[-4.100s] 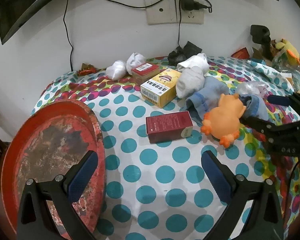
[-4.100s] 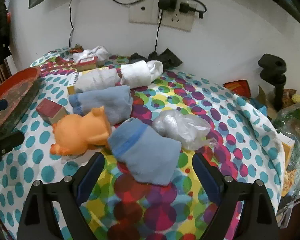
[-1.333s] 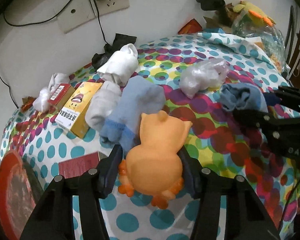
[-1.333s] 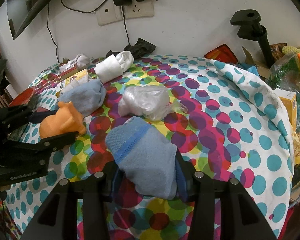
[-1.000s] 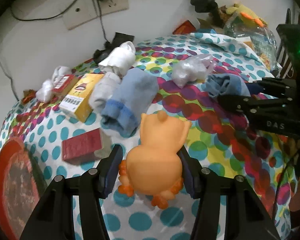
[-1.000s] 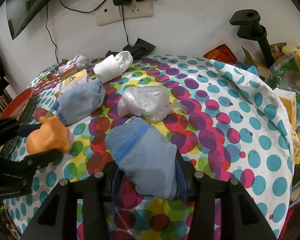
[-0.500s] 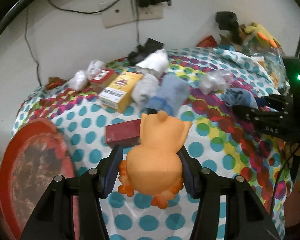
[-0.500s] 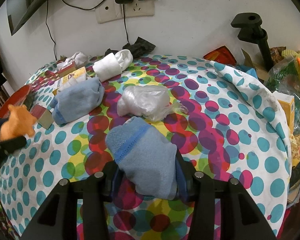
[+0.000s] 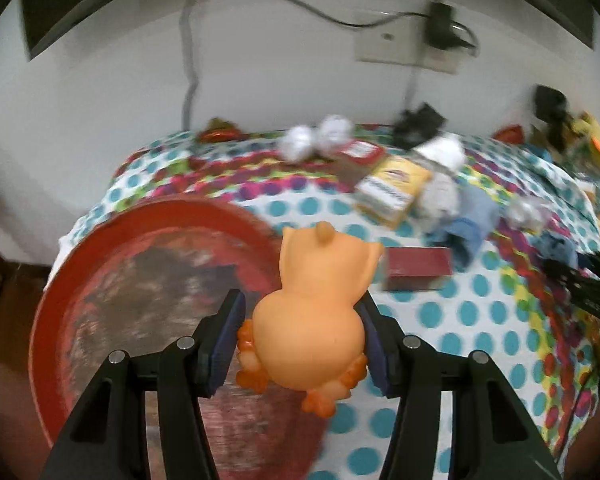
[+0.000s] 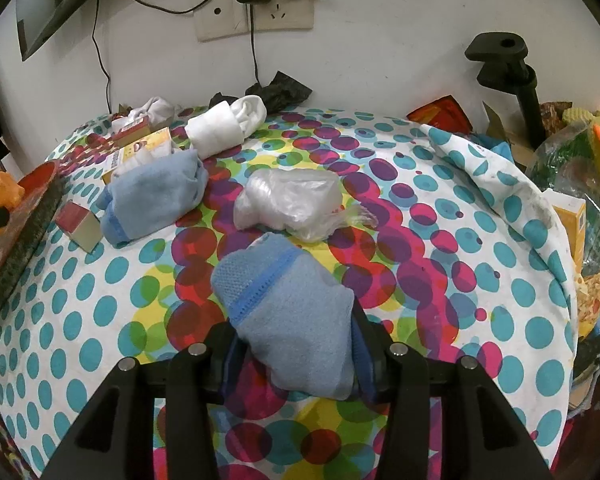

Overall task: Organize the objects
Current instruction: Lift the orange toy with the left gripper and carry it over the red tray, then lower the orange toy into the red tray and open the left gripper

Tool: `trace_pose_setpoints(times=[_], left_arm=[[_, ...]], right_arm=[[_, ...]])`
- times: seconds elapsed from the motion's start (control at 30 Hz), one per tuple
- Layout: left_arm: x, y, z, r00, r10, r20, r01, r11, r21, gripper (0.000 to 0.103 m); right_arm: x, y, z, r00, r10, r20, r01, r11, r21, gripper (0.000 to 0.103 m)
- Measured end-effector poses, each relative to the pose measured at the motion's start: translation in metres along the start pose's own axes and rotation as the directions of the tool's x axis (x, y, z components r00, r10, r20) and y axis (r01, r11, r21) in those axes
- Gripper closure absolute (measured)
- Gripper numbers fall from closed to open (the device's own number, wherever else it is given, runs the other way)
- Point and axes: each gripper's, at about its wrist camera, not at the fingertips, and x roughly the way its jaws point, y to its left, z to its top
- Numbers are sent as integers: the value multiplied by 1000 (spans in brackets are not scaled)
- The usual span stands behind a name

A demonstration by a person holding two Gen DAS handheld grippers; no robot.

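Left gripper (image 9: 300, 344): clamped on the orange toy (image 9: 314, 316); toy held over the near edge of the red tray (image 9: 60, 304), not yet set down
Right gripper (image 10: 296, 354): closed on a blue sock (image 10: 288, 316), low over the tabletop (image 10: 520, 280)
Tray: empty (as far as the blurred view shows)
Left to sort: second blue sock (image 10: 152, 200); white sock (image 10: 228, 126); plastic bag (image 10: 288, 202); red box (image 9: 418, 266); yellow box (image 9: 392, 192)
Progress: early, I judge; nothing placed yet
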Motion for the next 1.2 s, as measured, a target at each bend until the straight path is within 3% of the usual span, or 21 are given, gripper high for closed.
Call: trace_pose_setpoints(times=[0.37,0.57,0.77,0.87,0.93,1.07,1.2], left_arm=[[19,90,-12,988,131,-76,-143,974,-176,51],[31,143,-25,969,209,-132,-239,929,-284,51],[44,183,-38,944,268,-195,-319,894,-316,51],[47,191,-44,937,278,-213,-335,887,-319,51],[46,196,-45,944,253,-212,-315,884,-345,51],[47,194,-44,932,286,-223,-346,884,-315,50],[47,194,-43,933,284,-222,-344,884,-317,50]], right_arm=[[1,2,1,1000,-14,-4,14,1000,-14,54],[2,4,1,1000,-22,-6,22,1000,-22,54],[2,5,1,1000,-27,-7,27,999,-28,53],[2,5,1,1000,-28,-7,28,999,-29,53],[2,5,1,1000,-27,-7,27,999,-28,53],[2,5,1,1000,-27,-7,27,999,-28,53],[2,5,1,1000,-27,-7,27,999,-28,53]])
